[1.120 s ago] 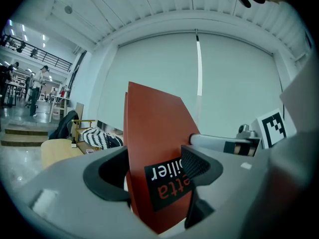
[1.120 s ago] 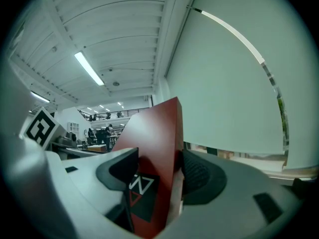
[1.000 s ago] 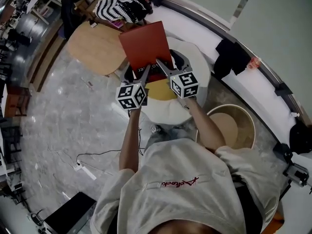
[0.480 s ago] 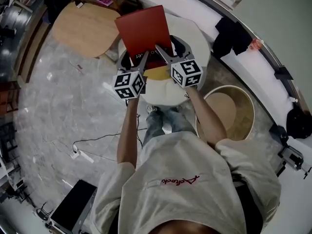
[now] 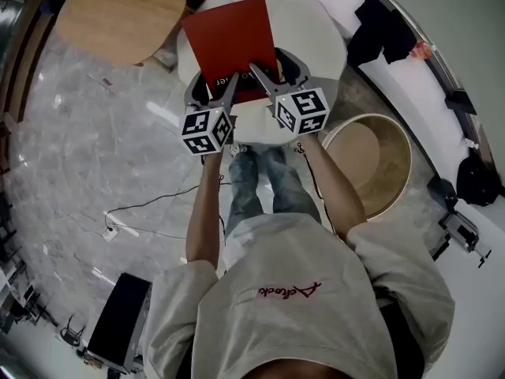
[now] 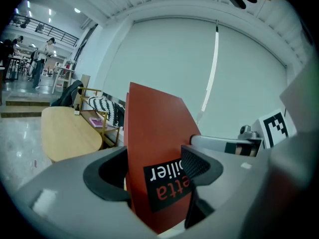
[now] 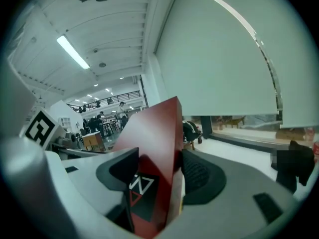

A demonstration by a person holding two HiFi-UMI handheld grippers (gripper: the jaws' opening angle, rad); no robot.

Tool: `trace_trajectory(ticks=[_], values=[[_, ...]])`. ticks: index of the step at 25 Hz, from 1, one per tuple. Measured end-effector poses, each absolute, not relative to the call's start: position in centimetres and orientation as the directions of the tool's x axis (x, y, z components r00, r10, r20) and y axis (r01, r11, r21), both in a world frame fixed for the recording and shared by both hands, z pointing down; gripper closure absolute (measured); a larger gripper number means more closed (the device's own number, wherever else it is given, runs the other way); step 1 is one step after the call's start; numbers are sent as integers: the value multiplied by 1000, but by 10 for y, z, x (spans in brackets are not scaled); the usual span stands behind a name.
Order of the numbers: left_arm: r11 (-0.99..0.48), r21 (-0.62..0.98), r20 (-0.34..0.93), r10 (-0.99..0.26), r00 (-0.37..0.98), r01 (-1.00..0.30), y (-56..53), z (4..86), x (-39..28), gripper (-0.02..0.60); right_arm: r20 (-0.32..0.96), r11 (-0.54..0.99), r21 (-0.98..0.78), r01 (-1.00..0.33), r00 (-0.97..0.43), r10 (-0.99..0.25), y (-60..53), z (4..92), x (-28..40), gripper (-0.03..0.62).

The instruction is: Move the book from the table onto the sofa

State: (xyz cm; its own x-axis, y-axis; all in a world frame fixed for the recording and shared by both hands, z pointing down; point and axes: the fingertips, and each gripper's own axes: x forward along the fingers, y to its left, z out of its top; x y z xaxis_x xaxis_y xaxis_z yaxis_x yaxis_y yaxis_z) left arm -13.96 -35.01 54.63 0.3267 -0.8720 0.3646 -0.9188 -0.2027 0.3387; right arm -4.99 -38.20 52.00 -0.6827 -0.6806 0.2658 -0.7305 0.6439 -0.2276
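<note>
The left tool [image 6: 154, 179] is clamped on the red book [image 6: 154, 128]. Its jaws are narrowed to the book's thickness, and its pads press both covers beside a black label [image 6: 167, 180]. The right tool [image 7: 157, 176] is likewise closed on the same book, one pad on each face near its lower edge. From the head view, the book sits at 12 o'clock from the person, held in both tools over a white round surface [image 5: 316, 22]. A wooden table [image 5: 118, 10] lies at 10 o'clock.
</note>
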Motion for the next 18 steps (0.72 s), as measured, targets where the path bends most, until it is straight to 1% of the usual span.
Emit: trace_trajectory(ticks=[10, 18], values=[[-165, 392, 449, -825, 345, -905, -330, 642, -153, 272, 364, 609, -272, -745, -665, -652, -364, 617, -64, 336], [-175, 427, 509, -764, 396, -887, -317, 718, -141, 272, 440, 559, -302, -773, -633, -637, -348, 694, -51, 336]])
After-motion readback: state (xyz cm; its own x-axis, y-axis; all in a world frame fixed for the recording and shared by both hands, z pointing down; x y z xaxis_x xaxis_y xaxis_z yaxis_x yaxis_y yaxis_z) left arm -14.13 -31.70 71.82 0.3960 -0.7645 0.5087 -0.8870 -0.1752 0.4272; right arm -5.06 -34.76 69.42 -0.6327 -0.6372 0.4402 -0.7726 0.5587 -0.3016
